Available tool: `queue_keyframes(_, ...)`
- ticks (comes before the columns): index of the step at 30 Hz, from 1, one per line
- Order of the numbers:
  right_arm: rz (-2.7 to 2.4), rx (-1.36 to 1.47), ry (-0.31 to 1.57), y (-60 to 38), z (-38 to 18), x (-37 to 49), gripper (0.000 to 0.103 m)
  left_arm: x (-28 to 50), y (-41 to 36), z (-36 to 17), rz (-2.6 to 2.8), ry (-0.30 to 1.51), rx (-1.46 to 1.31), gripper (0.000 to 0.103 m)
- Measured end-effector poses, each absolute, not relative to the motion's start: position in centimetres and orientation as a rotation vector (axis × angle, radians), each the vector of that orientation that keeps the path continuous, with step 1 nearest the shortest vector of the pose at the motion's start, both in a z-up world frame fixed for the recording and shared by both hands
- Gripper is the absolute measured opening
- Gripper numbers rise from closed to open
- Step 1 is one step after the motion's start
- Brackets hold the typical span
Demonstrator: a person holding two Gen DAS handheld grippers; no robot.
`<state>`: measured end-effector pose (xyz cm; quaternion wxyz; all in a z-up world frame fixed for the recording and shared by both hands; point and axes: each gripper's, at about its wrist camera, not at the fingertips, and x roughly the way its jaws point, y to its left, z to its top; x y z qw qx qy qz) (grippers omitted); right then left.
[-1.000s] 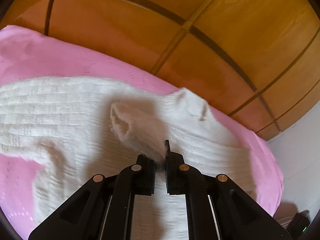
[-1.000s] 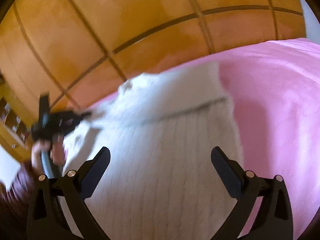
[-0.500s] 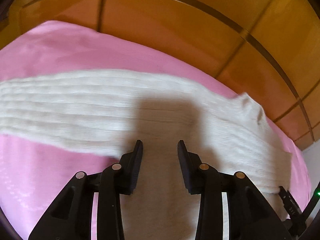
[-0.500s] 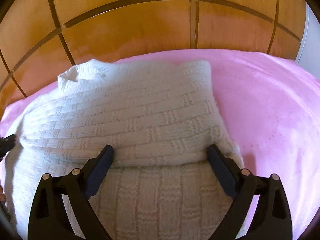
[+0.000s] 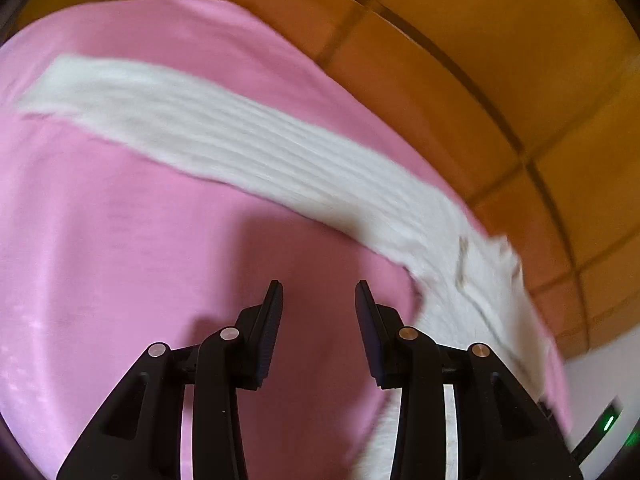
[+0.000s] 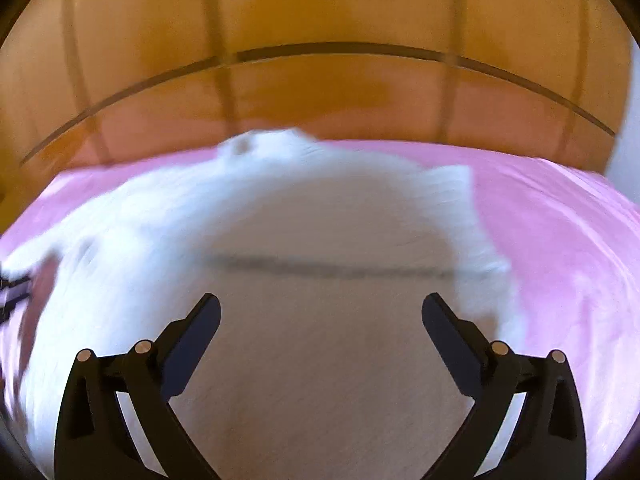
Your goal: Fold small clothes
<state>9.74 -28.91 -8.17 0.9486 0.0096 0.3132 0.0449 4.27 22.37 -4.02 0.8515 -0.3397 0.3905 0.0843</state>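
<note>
A white knitted sweater point(image 6: 304, 240) lies on a pink bed cover point(image 6: 560, 232). In the left wrist view one sleeve point(image 5: 224, 140) stretches flat across the cover toward the upper left, and the body point(image 5: 480, 280) runs off to the right. My left gripper point(image 5: 319, 292) is open and empty above bare pink cover point(image 5: 120, 240), just left of the sweater body. My right gripper point(image 6: 320, 308) is wide open and empty above the sweater's body, near a fold line point(image 6: 328, 268). Both views are blurred by motion.
A wooden panelled headboard point(image 6: 320, 92) stands behind the bed. A white wall point(image 5: 592, 364) and a dark device with a green light point(image 5: 608, 424) are at the lower right of the left wrist view. The other gripper's tip point(image 6: 12, 284) shows at the left edge.
My left gripper let go of the sleeve cuff, opened, and swung left off the sweater over the pink cover. The sleeve now lies flat and stretched out. My right gripper shifted over the sweater's body.
</note>
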Motion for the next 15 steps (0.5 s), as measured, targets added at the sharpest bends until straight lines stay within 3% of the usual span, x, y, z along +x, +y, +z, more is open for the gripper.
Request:
queue_keyframes(4,0.090,0.004,0.700,-26.7,-11.7,9.1,0.101,1.7,28.1,-4.1,0.268,0.733,-0.851,0.036)
queue_keyframes(7,0.074,-0.021,0.695,-26.3,-11.3,8.9,0.101,0.2,33.0,-4.1,0.363,0.666,-0.966,0.042)
queue_keyframes(15,0.082,-0.005,0.696,-27.0,-11.6,9.0,0.101,0.0,42.2,-6.2,0.461,0.561,-1.241,0.041)
